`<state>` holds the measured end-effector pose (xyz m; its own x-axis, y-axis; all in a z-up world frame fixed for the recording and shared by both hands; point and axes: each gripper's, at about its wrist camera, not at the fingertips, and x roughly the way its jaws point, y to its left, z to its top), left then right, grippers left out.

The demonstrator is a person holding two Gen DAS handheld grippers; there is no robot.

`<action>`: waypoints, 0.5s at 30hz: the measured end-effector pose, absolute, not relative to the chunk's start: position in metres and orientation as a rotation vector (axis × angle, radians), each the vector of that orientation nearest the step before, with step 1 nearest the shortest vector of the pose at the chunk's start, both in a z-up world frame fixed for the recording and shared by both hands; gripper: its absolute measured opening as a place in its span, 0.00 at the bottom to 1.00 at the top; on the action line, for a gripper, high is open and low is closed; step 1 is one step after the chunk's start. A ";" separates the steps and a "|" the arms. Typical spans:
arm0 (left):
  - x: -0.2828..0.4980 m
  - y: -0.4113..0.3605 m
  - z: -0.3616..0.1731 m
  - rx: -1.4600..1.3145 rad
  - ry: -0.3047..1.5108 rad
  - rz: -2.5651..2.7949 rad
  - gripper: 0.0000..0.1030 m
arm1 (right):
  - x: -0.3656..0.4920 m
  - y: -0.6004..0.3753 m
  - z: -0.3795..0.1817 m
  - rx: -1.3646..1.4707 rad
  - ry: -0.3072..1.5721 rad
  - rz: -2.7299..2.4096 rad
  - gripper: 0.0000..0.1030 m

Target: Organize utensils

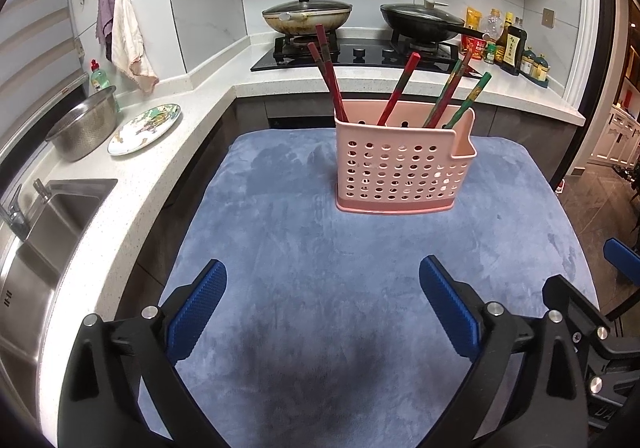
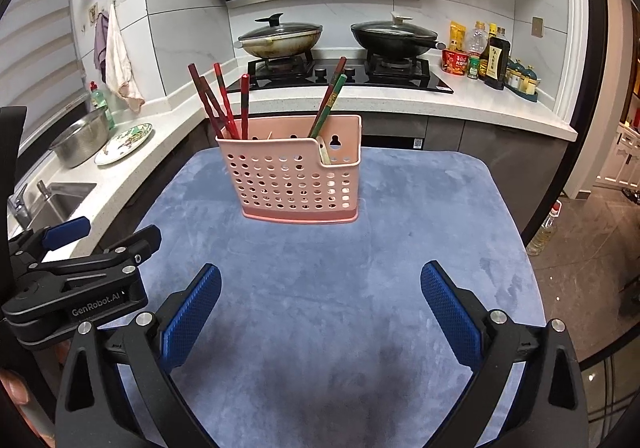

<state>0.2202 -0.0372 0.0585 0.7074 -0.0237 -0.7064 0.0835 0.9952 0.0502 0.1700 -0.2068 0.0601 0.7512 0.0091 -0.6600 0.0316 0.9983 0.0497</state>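
A pink perforated utensil basket (image 1: 400, 176) (image 2: 296, 184) stands upright on a blue-grey cloth (image 1: 320, 248) (image 2: 320, 268). Several red and green chopsticks (image 1: 398, 92) (image 2: 224, 104) lean inside it, their ends sticking out of the top. My left gripper (image 1: 322, 284) is open over the near part of the cloth, well short of the basket, with nothing between its blue pads. In the right wrist view my right gripper (image 2: 320, 288) is also open and empty, and the left gripper's black body (image 2: 84, 272) shows beside it at the left edge.
A white counter (image 1: 160, 152) wraps the left and back. It carries a steel colander (image 1: 82, 128), a patterned plate (image 1: 144, 130) and a sink (image 1: 60, 216). Two lidded pans (image 1: 308, 14) (image 1: 420, 18) sit on the hob; bottles (image 1: 508, 44) stand at back right.
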 end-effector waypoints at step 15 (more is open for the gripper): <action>0.221 -0.033 0.048 0.077 0.810 -0.033 0.92 | 0.170 -0.209 0.055 0.070 0.727 -0.034 0.94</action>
